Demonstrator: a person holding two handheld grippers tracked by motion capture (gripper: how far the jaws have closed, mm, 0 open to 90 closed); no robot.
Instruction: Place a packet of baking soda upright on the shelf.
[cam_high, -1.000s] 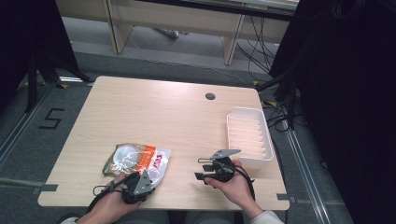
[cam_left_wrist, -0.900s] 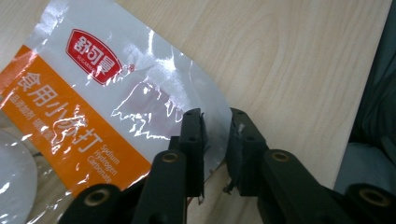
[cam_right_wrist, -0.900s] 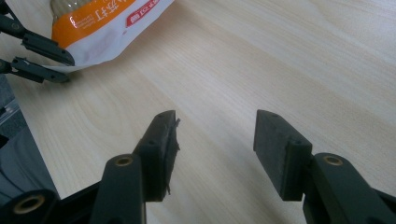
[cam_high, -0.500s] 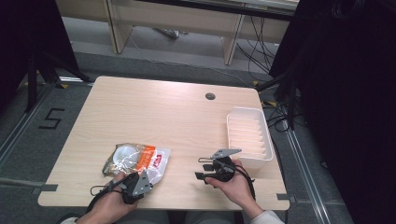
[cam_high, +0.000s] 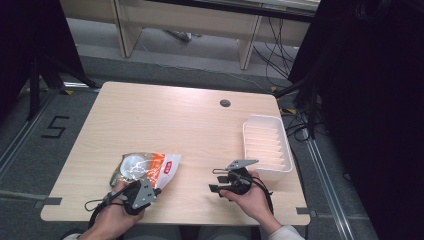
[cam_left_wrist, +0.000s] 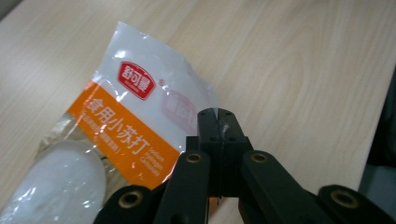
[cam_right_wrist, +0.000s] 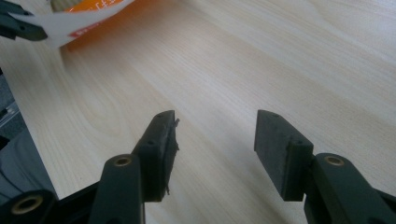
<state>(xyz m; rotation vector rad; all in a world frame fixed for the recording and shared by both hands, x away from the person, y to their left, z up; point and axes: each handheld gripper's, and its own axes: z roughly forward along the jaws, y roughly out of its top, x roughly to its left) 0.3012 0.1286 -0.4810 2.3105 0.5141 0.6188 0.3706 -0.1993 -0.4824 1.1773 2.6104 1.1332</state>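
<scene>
High view: the snack bag (cam_high: 146, 168) lies at lower left of the wooden table (cam_high: 165, 120), its long axis slanting from lower left up to the right, white end pointing right. The left gripper (cam_high: 150, 189) has its jaws closed on the bag's white corner (cam_left_wrist: 205, 109). The right gripper (cam_high: 214, 180), lower centre, has its jaws wide apart over bare wood. A white ribbed tray (cam_high: 265, 144) sits just right of it, and a round cable hole (cam_high: 225, 103) lies above. Grey floor surrounds the table.

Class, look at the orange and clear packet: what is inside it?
The packet holds white powder, bunched at its far end. The orange label hides whatever lies behind it. The left hand-held gripper pinches its edge.
</scene>
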